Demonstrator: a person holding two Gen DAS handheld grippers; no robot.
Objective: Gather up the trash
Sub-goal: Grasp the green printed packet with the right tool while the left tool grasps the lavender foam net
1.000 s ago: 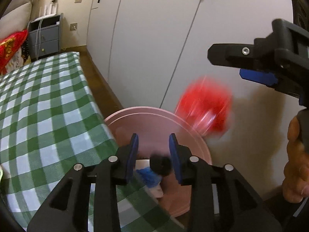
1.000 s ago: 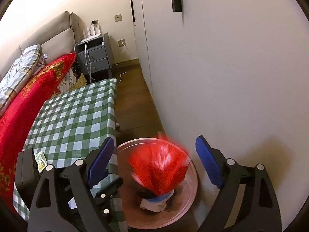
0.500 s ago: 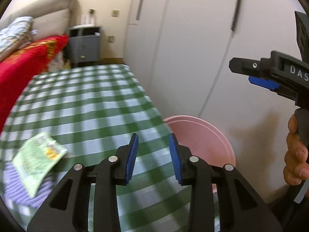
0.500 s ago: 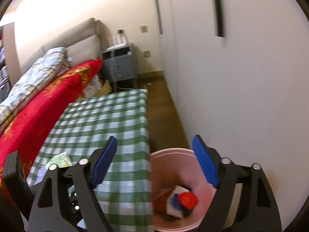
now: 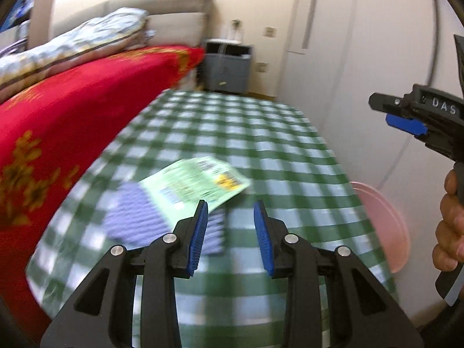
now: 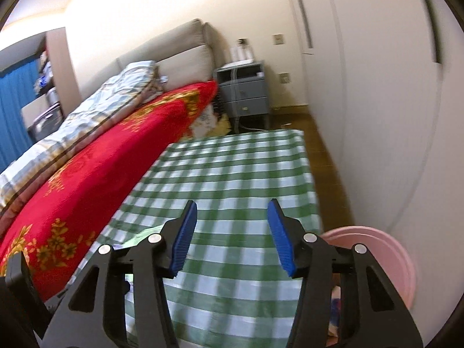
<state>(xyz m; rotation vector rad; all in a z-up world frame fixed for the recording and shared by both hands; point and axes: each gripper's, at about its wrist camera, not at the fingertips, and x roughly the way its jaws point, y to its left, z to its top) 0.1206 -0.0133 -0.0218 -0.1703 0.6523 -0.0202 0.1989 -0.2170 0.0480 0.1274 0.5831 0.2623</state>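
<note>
A light green printed wrapper (image 5: 197, 182) lies on the green checked tablecloth (image 5: 261, 150), partly over a purple striped cloth (image 5: 139, 217). My left gripper (image 5: 231, 235) is open and empty, just in front of the wrapper's near edge. My right gripper (image 6: 232, 237) is open and empty above the tablecloth (image 6: 232, 174); it also shows at the right of the left wrist view (image 5: 406, 121). The pink bin (image 5: 388, 226) stands at the table's right end, with trash inside it in the right wrist view (image 6: 385, 249).
A bed with a red cover (image 5: 72, 107) and a folded quilt (image 6: 95, 107) runs along the table's left side. A grey nightstand (image 6: 246, 87) stands at the far end. White wardrobe doors (image 6: 377, 87) line the right, with a strip of wooden floor (image 6: 324, 150) between.
The red trash dropped from my right gripper into the pink bin. Both grippers then swung left from the bin to the table, and the green wrapper came into view before the left one.
</note>
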